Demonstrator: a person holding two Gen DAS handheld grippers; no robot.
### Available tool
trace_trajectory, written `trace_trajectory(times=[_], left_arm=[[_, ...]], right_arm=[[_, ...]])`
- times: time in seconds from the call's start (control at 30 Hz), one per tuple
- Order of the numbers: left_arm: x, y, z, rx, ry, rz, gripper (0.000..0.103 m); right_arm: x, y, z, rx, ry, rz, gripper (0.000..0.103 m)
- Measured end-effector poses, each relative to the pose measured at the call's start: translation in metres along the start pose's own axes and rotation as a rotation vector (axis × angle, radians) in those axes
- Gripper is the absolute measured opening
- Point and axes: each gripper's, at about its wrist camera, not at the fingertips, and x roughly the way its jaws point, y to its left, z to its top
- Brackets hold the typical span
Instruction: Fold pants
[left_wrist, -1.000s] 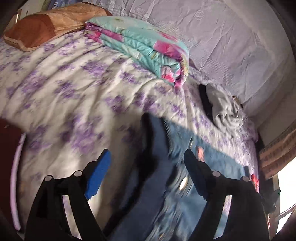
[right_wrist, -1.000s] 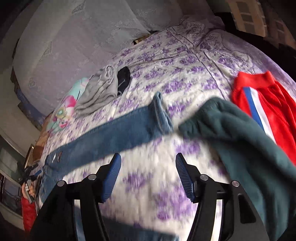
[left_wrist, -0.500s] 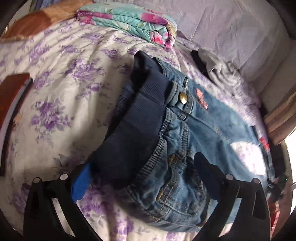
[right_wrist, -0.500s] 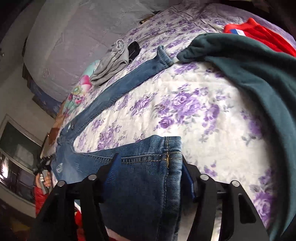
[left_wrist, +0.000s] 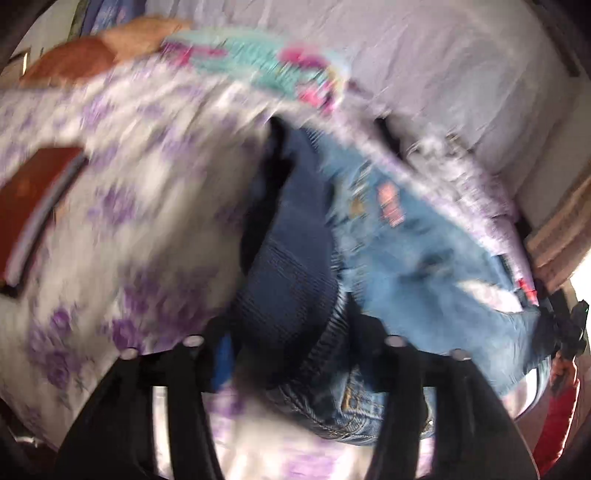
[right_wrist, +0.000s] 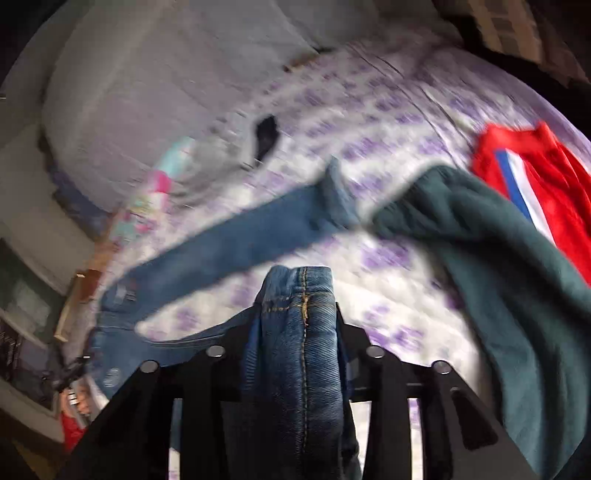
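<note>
The left claw (left_wrist: 291, 354) is closing on the waistband of the jeans (left_wrist: 424, 254), with the dark ribbed band bunched between its fingers; half a second ago it stood wide around the same band. The right claw (right_wrist: 299, 332) is closing too, and grasps a leg hem of the jeans (right_wrist: 303, 332), now squeezed into a narrow upright fold where earlier the hem lay flat and broad between the fingers. Both views are blurred now, unlike the sharp earlier ones.

The jeans lie on the bed (left_wrist: 122, 206), which has a white cover with purple flowers. The other leg (right_wrist: 240, 240) stretches out flat across the bed beyond the right claw. Just right of that leg's hem lies a green garment (right_wrist: 498, 277), nearly touching it, and beyond it a red garment (right_wrist: 546, 184) with a blue and white stripe. Past the jeans, toward the headboard (left_wrist: 443, 74), lie a folded teal quilt (left_wrist: 258, 70), a grey cloth (left_wrist: 443, 151) and a brown pillow (left_wrist: 92, 59). A red-brown book (left_wrist: 33, 195) lies left of the jeans, near the bed's edge.

The bed is bare between the two legs and left of the waistband.
</note>
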Motion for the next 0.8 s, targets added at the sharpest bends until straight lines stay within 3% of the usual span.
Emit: trace_trajectory(times=[0.03,0.1,0.13,0.17,0.23,0.3,0.4,0.5,0.57,0.63,0.67,0.73,0.77,0.8], left_arm=[[0.002,0.007,0.000,-0.014,-0.009,-0.039,0.059],[-0.008,0.015,0.004,-0.045,-0.017,-0.093,0.060],[-0.015,0.016,0.007,-0.055,-0.028,-0.086,0.061],[-0.026,0.014,0.010,-0.057,-0.066,-0.050,0.062],[-0.054,-0.005,0.017,0.019,-0.195,0.115,0.064],[-0.070,-0.033,0.024,0.103,-0.278,0.134,0.073],[-0.058,-0.079,0.041,0.185,-0.259,0.037,0.085],[-0.014,-0.121,0.059,0.257,-0.207,0.093,0.089],[0.035,-0.128,0.073,0.285,-0.117,0.150,0.091],[0.079,-0.113,0.080,0.252,-0.012,0.238,0.093],[0.099,-0.098,0.082,0.207,0.034,0.241,0.095],[0.094,-0.101,0.086,0.217,0.012,0.239,0.098],[0.093,-0.107,0.086,0.240,0.023,0.266,0.098],[0.093,-0.111,0.086,0.261,0.026,0.289,0.098]], right_arm=[[0.015,-0.015,-0.008,0.017,0.036,-0.100,0.050],[0.006,-0.032,-0.015,0.052,-0.036,-0.031,0.049],[-0.008,-0.036,-0.015,0.092,-0.089,-0.078,0.050],[-0.024,-0.035,-0.015,0.108,-0.161,-0.125,0.050],[-0.052,-0.010,-0.012,0.018,-0.292,-0.176,0.052],[-0.055,0.034,-0.007,-0.119,-0.322,-0.189,0.052],[-0.017,0.113,-0.001,-0.315,-0.256,-0.091,0.066],[0.040,0.192,0.004,-0.488,-0.186,-0.027,0.071],[0.075,0.229,0.005,-0.540,-0.149,-0.012,0.074],[0.113,0.247,0.011,-0.559,-0.110,-0.053,0.077],[0.136,0.249,0.013,-0.557,-0.068,-0.098,0.081],[0.184,0.240,0.011,-0.531,0.074,-0.135,0.087],[0.182,0.238,0.013,-0.521,0.032,-0.108,0.090],[0.180,0.237,0.017,-0.513,0.058,-0.096,0.090]])
